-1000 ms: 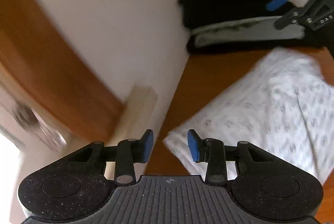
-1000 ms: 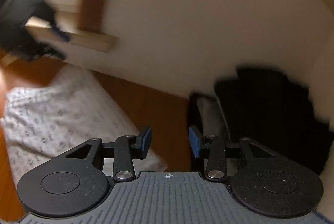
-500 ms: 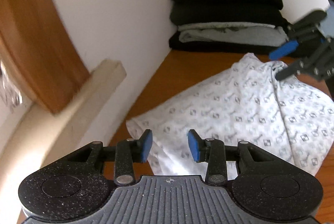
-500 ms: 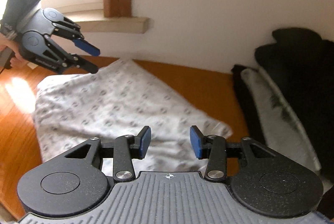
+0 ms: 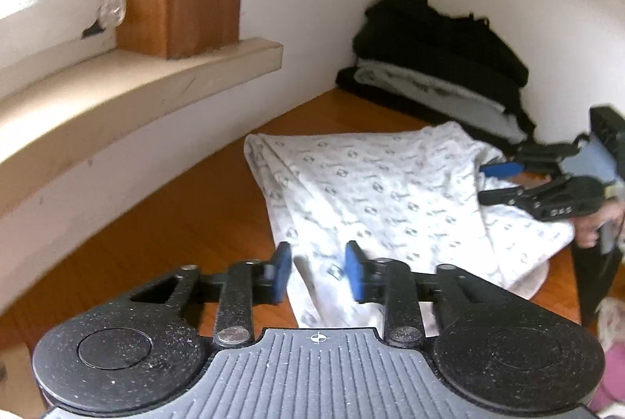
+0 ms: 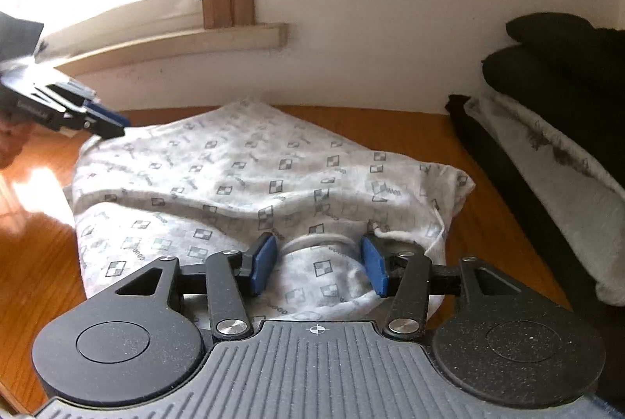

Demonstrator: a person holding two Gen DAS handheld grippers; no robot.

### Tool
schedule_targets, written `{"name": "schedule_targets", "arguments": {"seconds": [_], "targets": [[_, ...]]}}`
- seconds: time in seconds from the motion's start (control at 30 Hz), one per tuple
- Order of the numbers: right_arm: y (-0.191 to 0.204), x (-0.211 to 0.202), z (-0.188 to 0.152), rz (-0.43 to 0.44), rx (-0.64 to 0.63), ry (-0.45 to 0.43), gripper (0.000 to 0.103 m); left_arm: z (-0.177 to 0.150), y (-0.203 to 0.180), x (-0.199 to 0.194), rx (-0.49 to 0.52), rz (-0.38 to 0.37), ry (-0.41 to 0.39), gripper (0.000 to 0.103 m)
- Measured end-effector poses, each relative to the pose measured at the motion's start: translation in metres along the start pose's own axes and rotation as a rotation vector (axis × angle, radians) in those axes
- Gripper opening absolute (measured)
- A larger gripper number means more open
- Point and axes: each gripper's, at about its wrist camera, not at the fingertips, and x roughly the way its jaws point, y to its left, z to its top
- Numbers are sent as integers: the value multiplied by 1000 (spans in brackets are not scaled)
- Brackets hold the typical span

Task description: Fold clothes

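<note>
Left wrist view: white patterned cotton garment (image 5: pixel 383 192) lies crumpled on the orange wooden tabletop (image 5: pixel 187 223), near its back corner beside a stack of folded black and grey clothes (image 5: pixel 437 75). Left gripper (image 5: pixel 318 272) has just been closing, blue pads apart astride the near hem, apparently not pinching. Right gripper (image 6: pixel 318 260) has been opening, jaws apart over the collar end.

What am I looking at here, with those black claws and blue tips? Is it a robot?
No robot: a person holds a two-finger gripper in each hand, each with a camera looking along its fingers. One picture comes from the left gripper, the other from the right gripper. On the wooden table lies a white patterned garment to be folded; a stack of folded clothes sits by the wall. Nothing is gripped yet: both grippers are open over the cloth. The left jaws have just been closing, the right opening.
</note>
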Motion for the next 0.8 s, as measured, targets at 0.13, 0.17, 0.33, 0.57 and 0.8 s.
{"name": "schedule_targets", "arguments": {"seconds": [0.13,0.17,0.33,0.57,0.8], "targets": [[-3,1,-5,10,5,-33,51,-5,-1,-13,-3,45,-51,2],[-3,1,-6,12,6,-40,51,-5,0,-17,-14,48,-64,2],[-3,1,-8,8,11,-47,51,-8,-4,-28,-27,48,-114,2],[-1,0,-9,5,12,-53,52,-27,16,-28,-156,-34,-105,28],[1,0,-8,0,10,-55,52,-29,20,-36,-189,-105,-134,2]]}}
